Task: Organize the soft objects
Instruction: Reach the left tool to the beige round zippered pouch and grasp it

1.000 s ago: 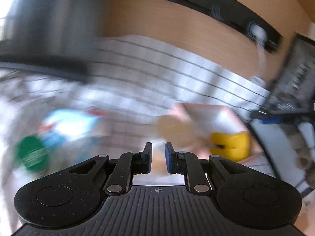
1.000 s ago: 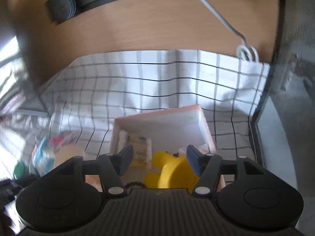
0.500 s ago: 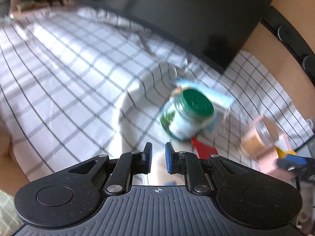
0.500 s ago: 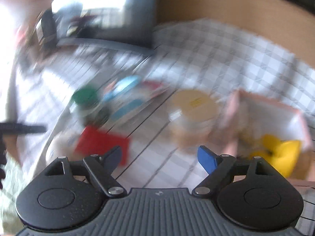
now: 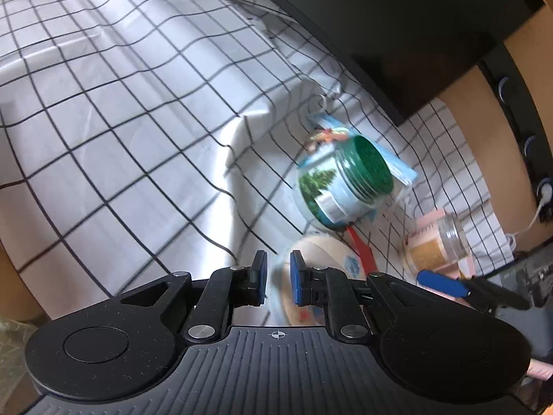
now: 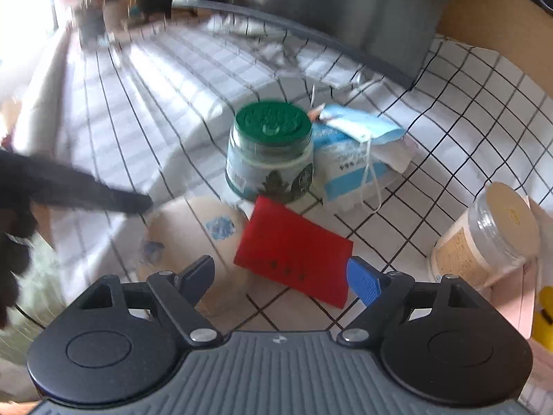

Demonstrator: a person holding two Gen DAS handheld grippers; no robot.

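A beige soft round object with blue prints (image 6: 193, 231) lies on the checked cloth; it also shows just beyond the fingers in the left wrist view (image 5: 325, 259). A blue face mask (image 6: 363, 126) lies on a white-and-blue tissue pack (image 6: 349, 173). A pink box (image 6: 525, 297) at the right holds a yellow plush (image 6: 544, 314). My left gripper (image 5: 276, 278) is nearly shut and empty. My right gripper (image 6: 281, 275) is open and empty, above a red envelope (image 6: 293, 252).
A green-lidded jar (image 6: 269, 152) stands behind the red envelope. A clear jar with a tan lid (image 6: 484, 242) leans on the pink box. A dark monitor (image 5: 397, 17) stands at the back. The checked cloth (image 5: 121, 103) stretches left.
Both grippers swung left, away from the pink box, toward the items on the cloth. The right gripper now hovers over the red envelope; the left has come closer to the beige object.
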